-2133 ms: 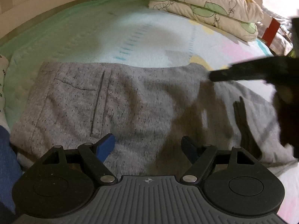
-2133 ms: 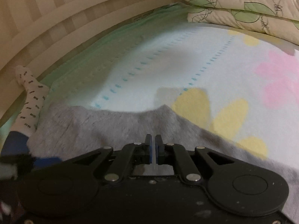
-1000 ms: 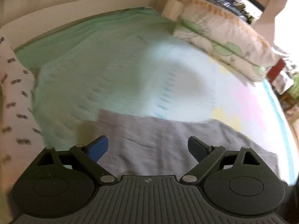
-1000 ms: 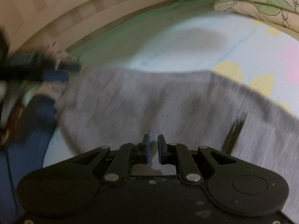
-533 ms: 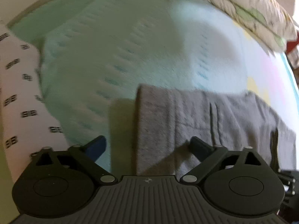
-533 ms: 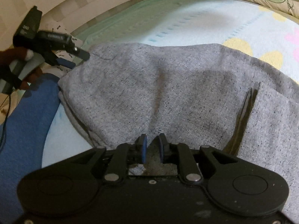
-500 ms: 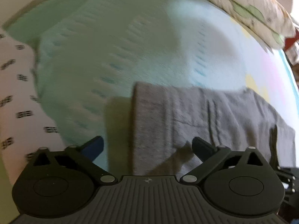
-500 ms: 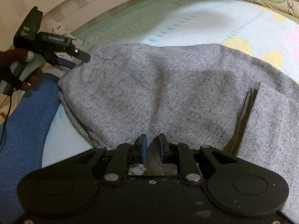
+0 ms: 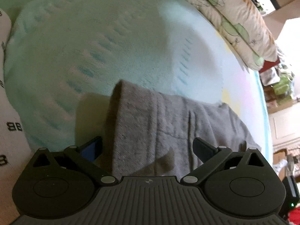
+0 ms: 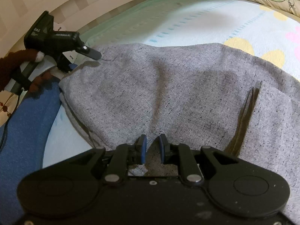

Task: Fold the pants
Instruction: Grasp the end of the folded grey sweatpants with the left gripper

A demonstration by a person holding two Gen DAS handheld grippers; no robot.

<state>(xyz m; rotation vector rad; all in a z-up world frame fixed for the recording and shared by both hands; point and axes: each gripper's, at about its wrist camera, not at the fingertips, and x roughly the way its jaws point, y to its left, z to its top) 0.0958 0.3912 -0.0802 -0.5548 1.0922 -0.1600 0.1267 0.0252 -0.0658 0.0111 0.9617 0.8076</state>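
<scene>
The grey pants [image 9: 168,121] lie folded on the pale green blanket [image 9: 93,46]. My left gripper [image 9: 146,143] stands wide open over their left end. One blue pad sits just off the folded edge and the other is over the cloth, and neither presses on it. In the right wrist view the pants [image 10: 187,93] spread flat, with a dark fold line at the right. The left gripper [image 10: 84,61] shows at their far left corner. My right gripper [image 10: 152,144] sits at the near edge, its jaws narrow with grey cloth pinched between the pads.
Two leaf-print pillows [image 9: 234,18] lie at the head of the bed. White cloth with black marks [image 9: 9,131] lies left of the pants, and blue fabric [image 10: 24,121] lies beside their left end. A striped rail [image 10: 93,3] runs along the far side.
The left gripper has sunk and tipped down onto the pants' left end, which now lies between its fingers. The right gripper's jaws stand slightly wider, and it has hardly moved.
</scene>
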